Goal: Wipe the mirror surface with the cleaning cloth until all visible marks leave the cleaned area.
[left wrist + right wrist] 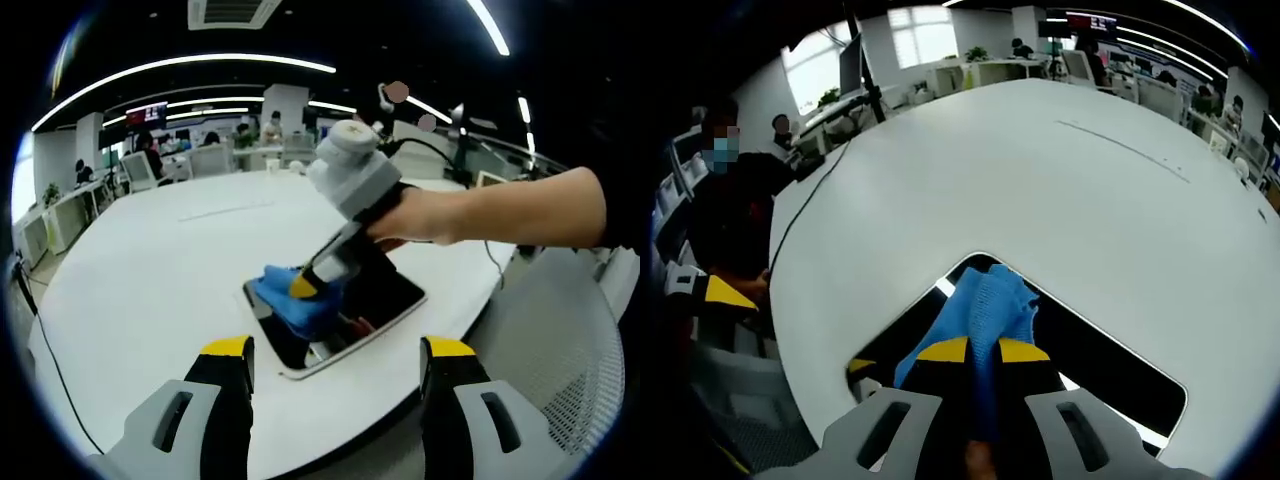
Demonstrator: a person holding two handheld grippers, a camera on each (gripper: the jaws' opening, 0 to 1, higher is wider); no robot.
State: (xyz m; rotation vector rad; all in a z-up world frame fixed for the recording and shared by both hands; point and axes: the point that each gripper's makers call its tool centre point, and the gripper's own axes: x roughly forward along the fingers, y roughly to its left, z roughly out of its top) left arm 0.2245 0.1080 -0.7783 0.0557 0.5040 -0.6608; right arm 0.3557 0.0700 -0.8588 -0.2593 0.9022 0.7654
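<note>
- My right gripper (982, 352) has its fingers closed tight on the blue cloth (985, 305), with a strip of fabric pinched between the two yellow tips and the rest bunched out ahead of them.
- The cloth is pressed down on the mirror (1100, 365), a dark rectangular panel with a pale rim lying flat on the white bench (1040, 170). In the right gripper view the wad sits toward the mirror's far corner, and dark glass runs off to the right of my fingers.
- From the left gripper view I see the right gripper (318, 275) angled down onto the cloth (295, 295), with the hand (425, 215) behind it.
- My left gripper (335, 362) holds nothing; its fingers stand wide apart, and the mirror (395, 295) lies just beyond and between the tips, not touched.
- To wipe well, I would keep steady downward pressure so the wad stays flat on the glass, and sweep in overlapping passes toward the uncovered stretch.
- The mirror could slide on the smooth bench; bracing its near edge with the left fingers looks sensible.
- I cannot make out individual marks on the glass, so I cannot judge how much is left.
</note>
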